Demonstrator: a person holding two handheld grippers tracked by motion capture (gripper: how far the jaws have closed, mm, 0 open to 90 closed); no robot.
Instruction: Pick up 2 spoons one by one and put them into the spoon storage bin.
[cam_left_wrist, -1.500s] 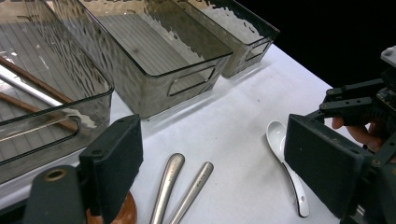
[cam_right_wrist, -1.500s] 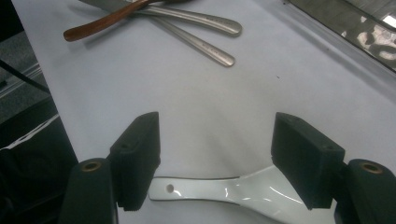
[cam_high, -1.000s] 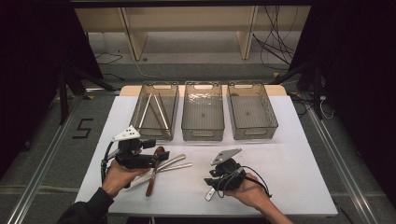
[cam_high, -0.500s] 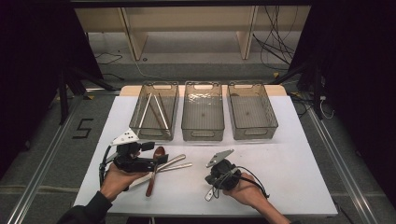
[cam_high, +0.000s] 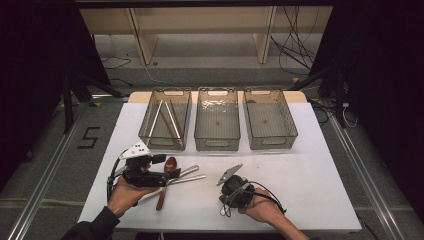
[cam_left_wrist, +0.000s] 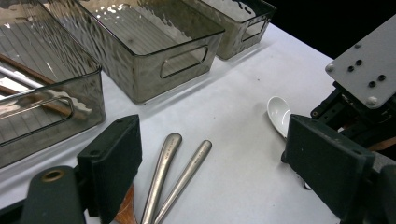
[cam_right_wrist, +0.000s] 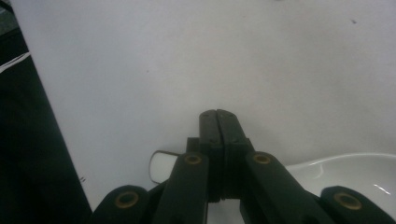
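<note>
1. Since a second ago, the right gripper (cam_high: 226, 199) has closed its jaws; they meet over the handle of the white ceramic spoon (cam_right_wrist: 355, 175), clenched on it.
2. That spoon lies on the white table (cam_high: 310, 165), near its front edge.
3. The left gripper (cam_left_wrist: 210, 182) stands spread wide above two silver metal spoons (cam_left_wrist: 175, 175), grasping nothing.

left gripper (cam_high: 172, 175) jaws wide; right gripper (cam_right_wrist: 218, 116) jaws closed.

3 bins (cam_high: 217, 120) rear row | metal spoons (cam_high: 185, 176) front-left | chopsticks (cam_high: 167, 119) in left bin (cam_high: 165, 119)
</note>
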